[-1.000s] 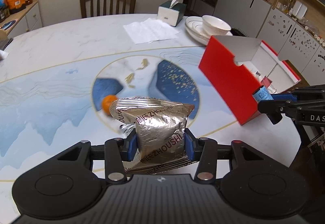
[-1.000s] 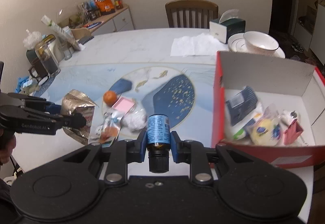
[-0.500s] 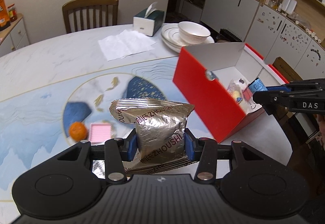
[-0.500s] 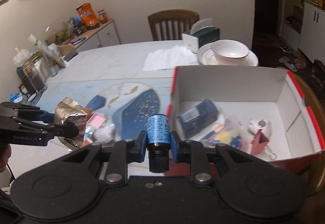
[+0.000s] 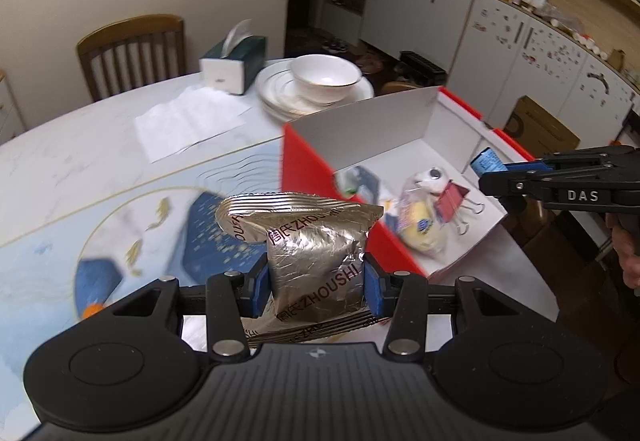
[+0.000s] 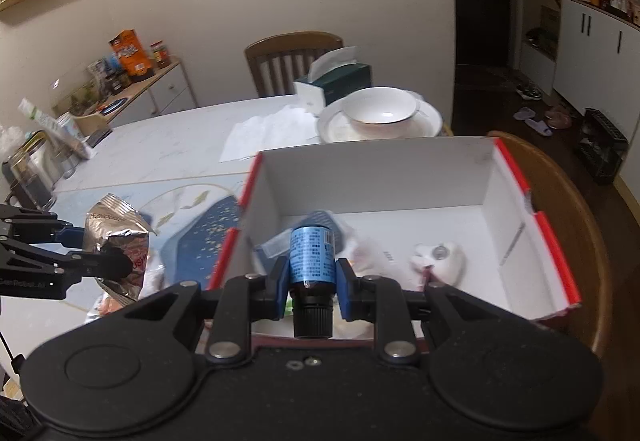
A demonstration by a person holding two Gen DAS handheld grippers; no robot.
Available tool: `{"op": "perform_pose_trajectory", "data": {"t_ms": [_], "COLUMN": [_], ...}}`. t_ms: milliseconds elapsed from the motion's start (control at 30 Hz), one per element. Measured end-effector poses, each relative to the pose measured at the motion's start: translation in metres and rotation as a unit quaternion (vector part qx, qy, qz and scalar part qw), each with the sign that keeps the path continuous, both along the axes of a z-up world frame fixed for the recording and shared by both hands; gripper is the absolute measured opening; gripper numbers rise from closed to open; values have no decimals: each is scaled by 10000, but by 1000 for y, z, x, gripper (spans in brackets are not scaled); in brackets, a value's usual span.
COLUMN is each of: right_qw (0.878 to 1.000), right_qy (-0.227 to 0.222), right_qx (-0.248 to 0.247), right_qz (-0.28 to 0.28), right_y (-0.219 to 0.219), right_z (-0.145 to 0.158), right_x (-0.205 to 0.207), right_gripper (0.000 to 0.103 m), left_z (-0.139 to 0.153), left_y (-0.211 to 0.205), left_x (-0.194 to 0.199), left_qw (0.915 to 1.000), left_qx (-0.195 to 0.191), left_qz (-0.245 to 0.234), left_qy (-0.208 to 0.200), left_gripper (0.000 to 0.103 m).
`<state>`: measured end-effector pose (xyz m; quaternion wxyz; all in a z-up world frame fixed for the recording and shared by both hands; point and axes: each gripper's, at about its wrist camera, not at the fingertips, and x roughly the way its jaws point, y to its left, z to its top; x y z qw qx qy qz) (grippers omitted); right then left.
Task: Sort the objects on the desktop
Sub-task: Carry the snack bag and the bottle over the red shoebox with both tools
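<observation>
Left gripper [image 5: 316, 283]: matte black body with a ribbed central plate, two round discs on the flanks, silver screw heads at the finger pivots, and blue pads [image 5: 376, 291]. Right gripper [image 6: 313, 287]: the same black build with blue pads [image 6: 345, 293]; seen side-on, its arm bore white "DAS" lettering.

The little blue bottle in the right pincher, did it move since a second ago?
Yes. The blue bottle, clamped in the right gripper, moved toward the red box: earlier it hung over the table beside it, now over the box's inside.
</observation>
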<state>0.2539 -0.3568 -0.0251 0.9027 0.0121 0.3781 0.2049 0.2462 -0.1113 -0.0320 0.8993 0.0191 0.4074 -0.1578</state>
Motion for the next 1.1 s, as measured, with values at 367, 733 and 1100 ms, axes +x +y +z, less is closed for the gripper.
{"op": "perform_pose_trajectory", "data": {"t_ms": [367,733,1100], "right_qw": [9992,9982,9963], "right_qy": [1,123,453], "right_qx": [-115,-289,-386], "right_qz": [-381,-515,-613], "right_y": [-37,-54,-59], "right_z": [-4,-16,-34], "right_x": [26,55,92], "right_gripper": [22,22,22], "left_z": [2,-11,-32], "left_y": [-64,-110,-123], "left_x": [34,76,121], "left_qw": [9972,9920,9915], "left_qx": [137,399,524], "left_qz": [-736,-1200,-1161], "left_qy": [-23,40,275], "left_gripper": [44,44,43]}}
